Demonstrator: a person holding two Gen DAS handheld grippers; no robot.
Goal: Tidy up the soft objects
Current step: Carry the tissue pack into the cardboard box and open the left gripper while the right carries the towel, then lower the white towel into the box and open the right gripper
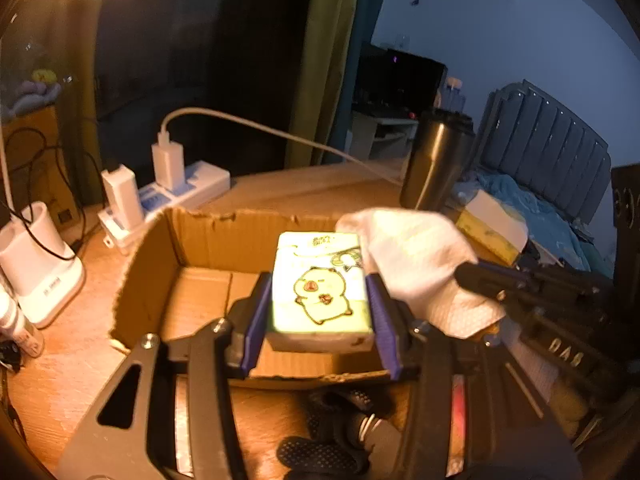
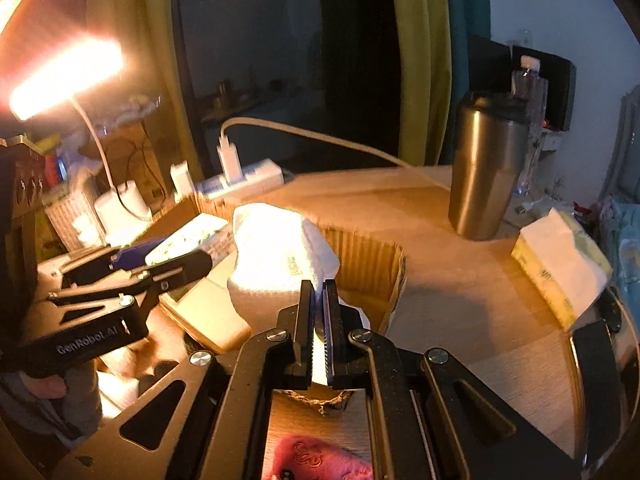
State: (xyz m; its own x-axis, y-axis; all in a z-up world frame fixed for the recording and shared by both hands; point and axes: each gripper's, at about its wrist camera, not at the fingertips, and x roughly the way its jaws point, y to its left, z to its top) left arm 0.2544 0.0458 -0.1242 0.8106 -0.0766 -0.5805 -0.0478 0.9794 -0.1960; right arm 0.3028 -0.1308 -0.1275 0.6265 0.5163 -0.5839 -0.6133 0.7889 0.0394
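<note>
Between the jaws of our left gripper sits the tissue pack, pinched on its two long sides; its long axis runs straight ahead from the jaws, printed face up. Our right gripper has its jaws pressed together on a fold of white sock, which bunches forward from the tips. Both loads hang over the open box just ahead on the bench. We judge the step to be carrying both into the box. Next we need to lower each inside the walls, then spread the jaws. Beyond stands a steel cup.
</note>
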